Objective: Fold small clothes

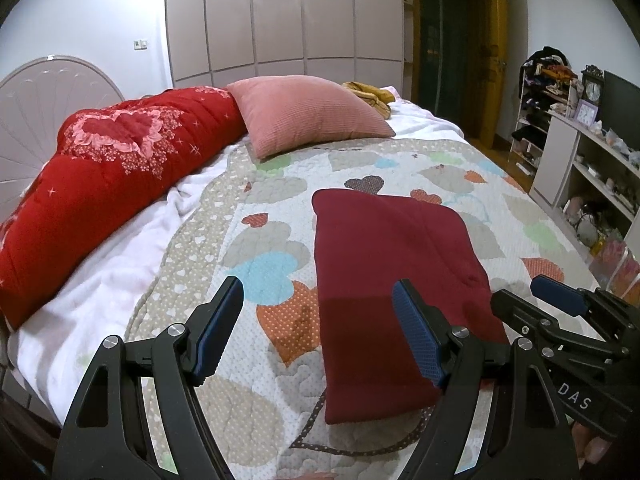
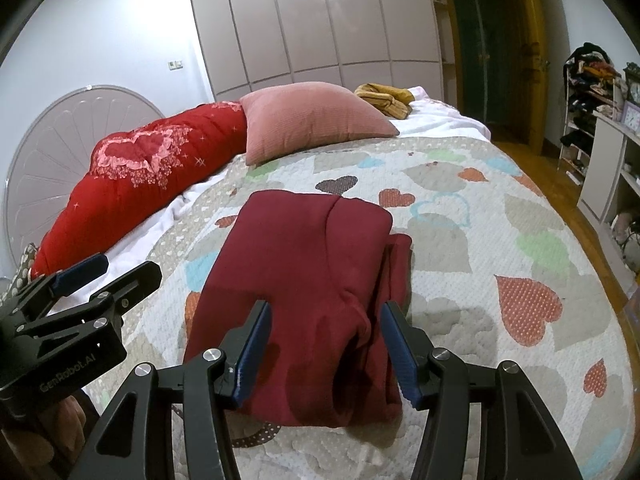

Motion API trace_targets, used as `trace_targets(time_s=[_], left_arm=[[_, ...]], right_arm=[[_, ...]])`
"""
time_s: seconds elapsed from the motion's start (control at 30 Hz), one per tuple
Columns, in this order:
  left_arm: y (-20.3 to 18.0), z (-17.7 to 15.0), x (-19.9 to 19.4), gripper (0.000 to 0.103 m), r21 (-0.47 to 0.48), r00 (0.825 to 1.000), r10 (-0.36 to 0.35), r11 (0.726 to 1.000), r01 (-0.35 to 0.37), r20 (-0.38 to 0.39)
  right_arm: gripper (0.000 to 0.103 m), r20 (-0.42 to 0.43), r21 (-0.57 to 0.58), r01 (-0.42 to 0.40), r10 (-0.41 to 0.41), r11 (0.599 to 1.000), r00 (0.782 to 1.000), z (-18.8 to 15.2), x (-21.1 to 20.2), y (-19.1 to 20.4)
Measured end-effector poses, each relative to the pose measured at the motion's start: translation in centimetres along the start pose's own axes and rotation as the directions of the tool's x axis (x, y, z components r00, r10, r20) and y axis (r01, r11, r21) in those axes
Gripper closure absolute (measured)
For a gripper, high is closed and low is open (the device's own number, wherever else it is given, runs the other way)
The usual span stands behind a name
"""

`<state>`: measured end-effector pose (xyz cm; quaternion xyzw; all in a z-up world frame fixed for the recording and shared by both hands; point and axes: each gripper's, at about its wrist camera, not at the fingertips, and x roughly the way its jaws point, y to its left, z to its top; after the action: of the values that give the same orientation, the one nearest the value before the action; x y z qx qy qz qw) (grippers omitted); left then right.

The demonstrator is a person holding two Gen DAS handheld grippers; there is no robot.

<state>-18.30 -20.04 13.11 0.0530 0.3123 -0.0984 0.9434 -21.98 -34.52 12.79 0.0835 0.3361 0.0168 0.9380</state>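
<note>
On the heart-patterned quilt (image 1: 280, 208) of the bed, near its front edge: a dark red garment (image 1: 384, 264), folded into a flat oblong, one narrower layer sticking out along its right side in the right wrist view. Above the garment's near left part, left gripper (image 1: 320, 328), jaws wide apart, nothing between the blue pads (image 1: 418, 334), left pad over bare quilt, right pad over the red cloth. Over the garment's near end, right gripper (image 2: 326, 350), jaws about half apart, straddling the cloth from above, pads not pressing on it as far as can be told. Just beside each other, both grippers, each showing at the edge of the other's view. Farther back on the bed: a pink pillow (image 1: 304, 112), a rolled red floral duvet (image 1: 120, 160) along the left, a yellow bundle of cloth (image 1: 372, 94) at the far corner. Behind, a pale wardrobe (image 1: 280, 16); to the right, white shelves (image 1: 580, 168) crowded with small items.
</note>
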Motion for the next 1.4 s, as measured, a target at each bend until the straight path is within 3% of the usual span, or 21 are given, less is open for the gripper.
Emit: trace_targets(time_s=[1.4], left_arm=[[0.2, -0.6, 1.8, 0.025, 0.006, 0.999, -0.006, 1.000, 0.006, -0.034]], right_arm=[[0.048, -0.060, -0.003, -0.014, 0.014, 1.000, 0.998, -0.7, 2.2, 0.3]])
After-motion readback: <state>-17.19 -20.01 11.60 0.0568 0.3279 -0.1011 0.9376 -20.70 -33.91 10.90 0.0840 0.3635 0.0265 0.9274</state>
